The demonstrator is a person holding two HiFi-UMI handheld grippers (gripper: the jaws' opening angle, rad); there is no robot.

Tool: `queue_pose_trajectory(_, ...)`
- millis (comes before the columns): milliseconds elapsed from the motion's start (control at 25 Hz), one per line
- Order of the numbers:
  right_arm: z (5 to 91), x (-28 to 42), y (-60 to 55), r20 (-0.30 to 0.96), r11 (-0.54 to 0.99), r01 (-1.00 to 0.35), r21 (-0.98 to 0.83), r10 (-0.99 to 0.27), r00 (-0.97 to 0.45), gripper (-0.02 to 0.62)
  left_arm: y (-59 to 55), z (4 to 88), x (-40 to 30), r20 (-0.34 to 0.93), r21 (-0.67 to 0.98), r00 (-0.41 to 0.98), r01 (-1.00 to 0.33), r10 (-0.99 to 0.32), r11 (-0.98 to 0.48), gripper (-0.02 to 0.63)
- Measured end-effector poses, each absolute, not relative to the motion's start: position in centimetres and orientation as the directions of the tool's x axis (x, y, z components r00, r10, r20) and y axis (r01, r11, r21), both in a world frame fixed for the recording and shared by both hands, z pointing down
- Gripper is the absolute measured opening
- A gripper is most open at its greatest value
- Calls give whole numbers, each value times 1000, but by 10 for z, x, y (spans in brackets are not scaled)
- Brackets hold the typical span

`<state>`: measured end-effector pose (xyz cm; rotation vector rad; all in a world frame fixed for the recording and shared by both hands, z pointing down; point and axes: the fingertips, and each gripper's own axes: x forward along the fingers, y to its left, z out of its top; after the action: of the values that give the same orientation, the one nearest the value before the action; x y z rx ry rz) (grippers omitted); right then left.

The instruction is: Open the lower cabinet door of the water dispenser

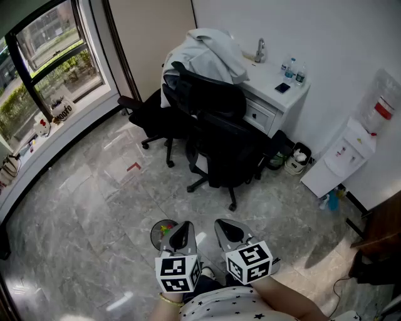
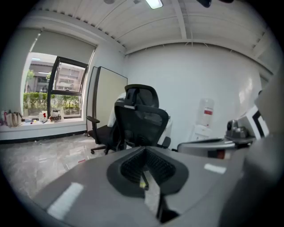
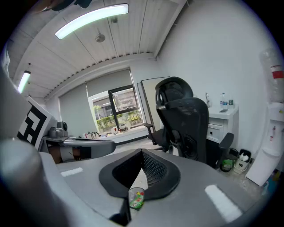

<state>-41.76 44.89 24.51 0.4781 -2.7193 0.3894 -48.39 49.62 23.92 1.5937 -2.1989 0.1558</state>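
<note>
While both tilt slightly downward side by side, left hand-held gripper (image 1: 182,234) closed, right hand-held gripper (image 1: 229,231) closed

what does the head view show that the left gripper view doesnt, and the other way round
Head view only: small bottles on the white desk top, a blue bottle on the floor. Left gripper view only: the ceiling light panel, the white roller blind. Both: black mesh office chairs, the white water dispenser, the dark-framed window.
</note>
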Motion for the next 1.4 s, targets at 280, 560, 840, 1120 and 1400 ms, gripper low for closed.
queue_pose_trajectory(280,252,-352,361,395,861,-459,-219,-352,-848,-2,399,245,-422,404,149,-160,-960,-900,238,6)
queue_pose_trajectory(560,249,-249,240,394,791,-577,-206,-472,-788,-2,271,247,-322,400,182,-14,-979,-916,94,6)
queue_pose_trajectory(840,254,-119,145,401,656,-735,-171,-635,-660,-2,159,260,-198,402,201,185,-973,-897,-111,6)
queue_pose_trajectory(1120,275,11,87,437,450,-869,-205,-752,-493,-2,87,277,-84,450,185,358,-934,-818,-307,7)
queue_pose_trajectory(1400,321,90,37,521,266,-934,-239,-776,-355,-2,24,322,-24,542,197,441,-894,-715,-402,8)
